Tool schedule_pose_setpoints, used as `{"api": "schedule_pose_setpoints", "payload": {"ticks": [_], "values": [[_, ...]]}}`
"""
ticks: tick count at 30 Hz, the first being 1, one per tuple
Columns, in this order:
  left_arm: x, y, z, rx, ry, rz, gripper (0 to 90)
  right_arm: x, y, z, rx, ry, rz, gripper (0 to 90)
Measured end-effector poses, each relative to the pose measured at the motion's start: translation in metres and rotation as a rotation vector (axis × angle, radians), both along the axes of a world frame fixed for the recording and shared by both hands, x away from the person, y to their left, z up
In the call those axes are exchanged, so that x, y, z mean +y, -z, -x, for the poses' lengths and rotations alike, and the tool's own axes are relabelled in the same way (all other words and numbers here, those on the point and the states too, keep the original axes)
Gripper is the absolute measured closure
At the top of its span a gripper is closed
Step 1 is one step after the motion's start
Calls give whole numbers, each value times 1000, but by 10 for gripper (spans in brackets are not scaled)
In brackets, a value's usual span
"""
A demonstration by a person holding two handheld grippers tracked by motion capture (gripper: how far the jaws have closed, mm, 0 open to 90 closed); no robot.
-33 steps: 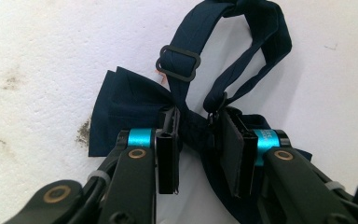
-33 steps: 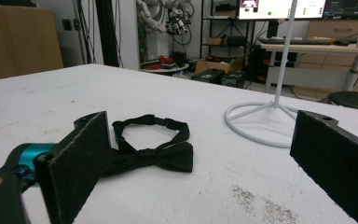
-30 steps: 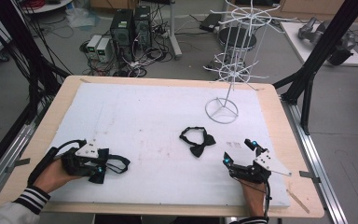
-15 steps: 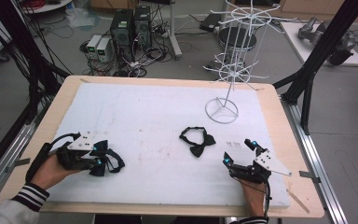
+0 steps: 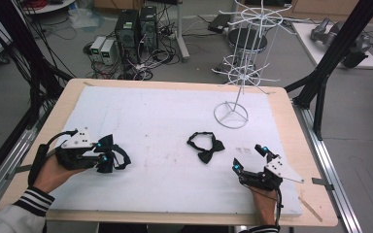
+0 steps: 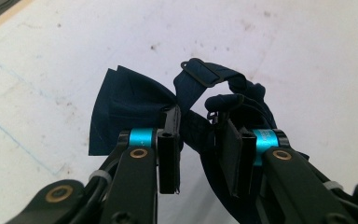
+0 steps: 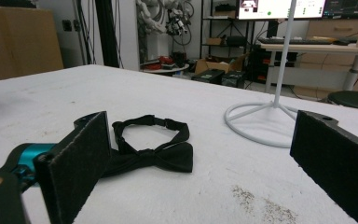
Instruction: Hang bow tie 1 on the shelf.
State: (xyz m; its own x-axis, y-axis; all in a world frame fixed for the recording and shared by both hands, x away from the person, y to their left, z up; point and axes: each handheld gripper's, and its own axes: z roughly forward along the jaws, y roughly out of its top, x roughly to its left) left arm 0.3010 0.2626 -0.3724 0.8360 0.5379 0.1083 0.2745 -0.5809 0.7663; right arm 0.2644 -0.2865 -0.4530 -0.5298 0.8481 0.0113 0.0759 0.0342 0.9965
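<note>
Left gripper holds a bow tie; right gripper waits with jaws apart

The left gripper [image 6: 198, 149] is clamped on the navy bow tie [image 6: 121, 109], its wing fanning left of the jaws. The right gripper [image 7: 200, 163] stands wide; the black bow tie [image 7: 156, 149] lies just ahead, the white wire stand [image 7: 265, 116] beyond. No readable writing.

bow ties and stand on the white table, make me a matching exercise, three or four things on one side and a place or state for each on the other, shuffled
Things:
1. navy bow tie
2. black bow tie
3. white wire stand
4. right gripper

Places or states:
A. jaws wide open, nothing between them
B. lies flat mid-table
C. clamped in the left gripper
D. upright at the far right of the mat

Pairs: 1-C, 2-B, 3-D, 4-A
</note>
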Motion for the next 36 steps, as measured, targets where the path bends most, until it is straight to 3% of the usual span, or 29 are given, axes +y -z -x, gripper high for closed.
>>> {"api": "schedule_pose_setpoints", "payload": {"ticks": [14,24,26,34,36], "values": [[-21,-12,-9,-68,0,109,703,-1,0,0,6,3,-9,45],[-30,-15,-14,-77,17,183,703,0,-1,-1,22,3,-13,44],[-32,-17,-15,-82,21,193,703,-1,-2,-2,7,7,1,44],[-39,-23,-20,-86,40,251,702,1,-14,1,-24,-6,-35,44],[-42,-24,-22,-86,46,246,702,2,-18,1,-29,-13,-32,44]]}}
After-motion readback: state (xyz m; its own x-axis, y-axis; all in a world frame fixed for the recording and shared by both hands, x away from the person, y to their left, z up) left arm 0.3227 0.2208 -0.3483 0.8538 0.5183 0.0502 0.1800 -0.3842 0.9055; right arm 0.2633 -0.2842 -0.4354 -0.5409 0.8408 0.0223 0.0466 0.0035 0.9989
